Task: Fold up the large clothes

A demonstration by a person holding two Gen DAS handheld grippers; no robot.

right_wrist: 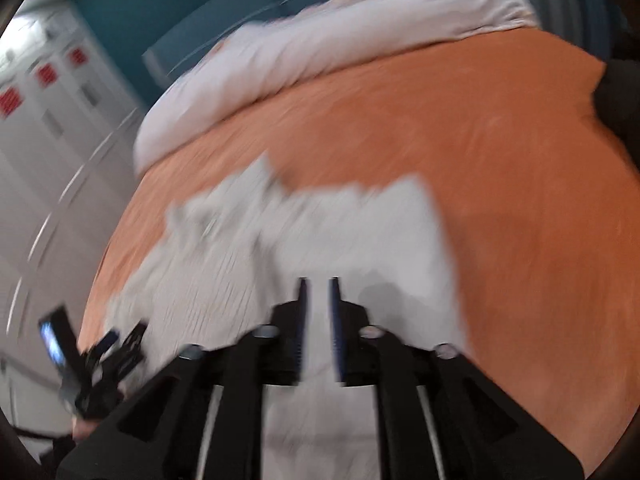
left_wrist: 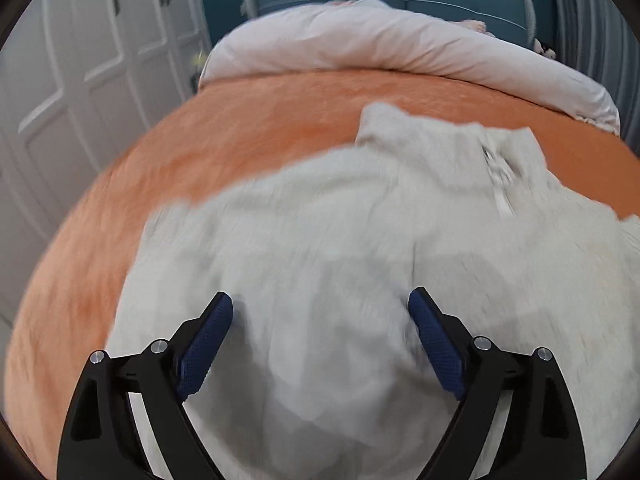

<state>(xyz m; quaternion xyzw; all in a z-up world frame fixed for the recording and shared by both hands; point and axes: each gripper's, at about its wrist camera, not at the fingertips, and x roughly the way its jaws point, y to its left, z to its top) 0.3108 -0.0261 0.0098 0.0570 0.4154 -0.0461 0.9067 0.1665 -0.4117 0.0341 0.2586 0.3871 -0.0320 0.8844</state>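
Lying spread on the near part of the orange bedspread (left_wrist: 256, 128), the pale zip-neck garment (left_wrist: 320, 240) looks soft, thick and limp, best pinched at a hem corner; left gripper (left_wrist: 320, 300) gapes wide, right gripper (right_wrist: 318, 284) nearly closed, seemingly empty.

Even, soft indoor light, no glare. Strong fisheye bending and dark vignette at corners in both views. Left wrist view: moderate motion blur on pale garment (left_wrist: 320, 240), soft shadows beneath fingers. Right wrist view: heavy motion smear throughout, streaked white cabinets (right_wrist: 48, 128).
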